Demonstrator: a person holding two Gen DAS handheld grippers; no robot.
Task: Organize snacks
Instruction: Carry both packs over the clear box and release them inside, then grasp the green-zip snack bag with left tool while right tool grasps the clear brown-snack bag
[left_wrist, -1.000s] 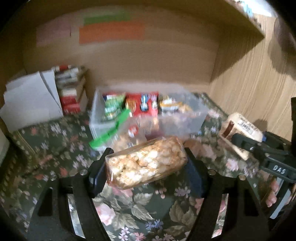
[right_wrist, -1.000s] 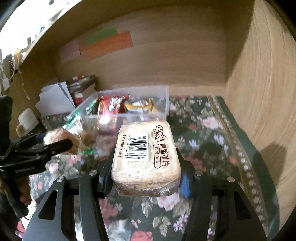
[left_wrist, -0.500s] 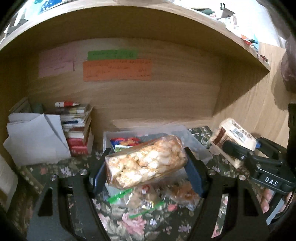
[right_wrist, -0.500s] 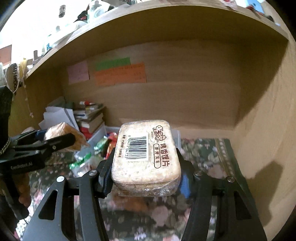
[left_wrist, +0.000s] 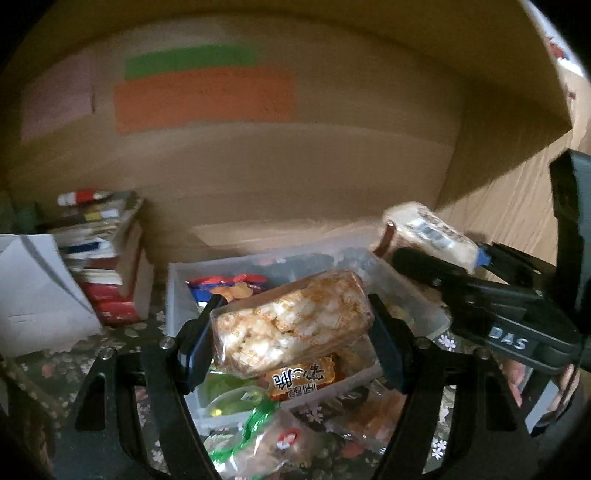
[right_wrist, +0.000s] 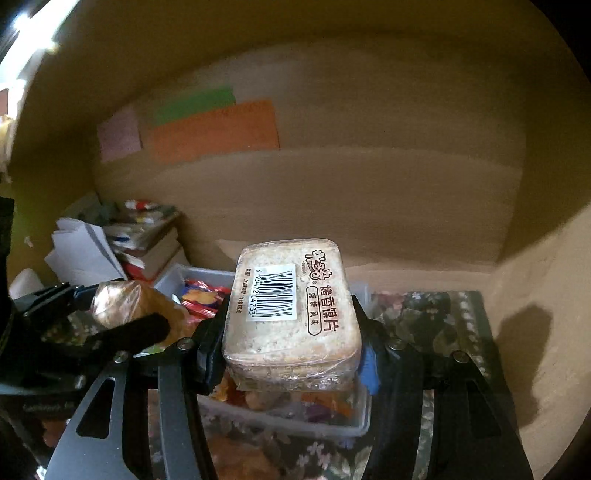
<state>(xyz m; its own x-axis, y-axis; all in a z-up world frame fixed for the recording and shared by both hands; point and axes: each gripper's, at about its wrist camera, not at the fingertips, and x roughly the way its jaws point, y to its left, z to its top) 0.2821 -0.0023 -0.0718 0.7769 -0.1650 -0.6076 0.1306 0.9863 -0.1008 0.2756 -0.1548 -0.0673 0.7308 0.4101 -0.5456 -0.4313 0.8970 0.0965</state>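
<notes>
Far left, back corner of the wooden alcove: folded white paper (left_wrist: 35, 295), leaning; beside it a stack of books (left_wrist: 110, 266) with a red-and-white item on top, too blurred to name.

Back wall: pink, green and orange paper notes (left_wrist: 205, 98), writing unreadable.

Left gripper (left_wrist: 291, 325): jaws partly apart, clamped on a clear pack of puffed rice snack (left_wrist: 291, 321). Long axis of the pack spans pad to pad, right end tilted slightly up. Held in the air over the near half of the bin.

Centre: clear plastic storage bin (left_wrist: 177, 295) on a floral tablecloth (left_wrist: 122, 332), already partly filled with a red-and-blue chip packet (left_wrist: 229, 286), an orange packet with printed characters, and green wrappers at the near end. More loose packets (left_wrist: 280, 439) on the cloth outside the bin's near wall.

Right gripper (right_wrist: 291, 354): jaws narrower than the left's, clamped on a wrapped block of toasted bun slices (right_wrist: 291, 310), barcode label up, long axis pointing away from the camera towards the back wall. Held above the bin's right portion.

Key relation: bin directly below and slightly ahead of both packs; left pack lies across the bin, right pack along it. Neither hand clearly nearer. Judged step: lowering both into the bin, free room apparently at the right rear.
</notes>
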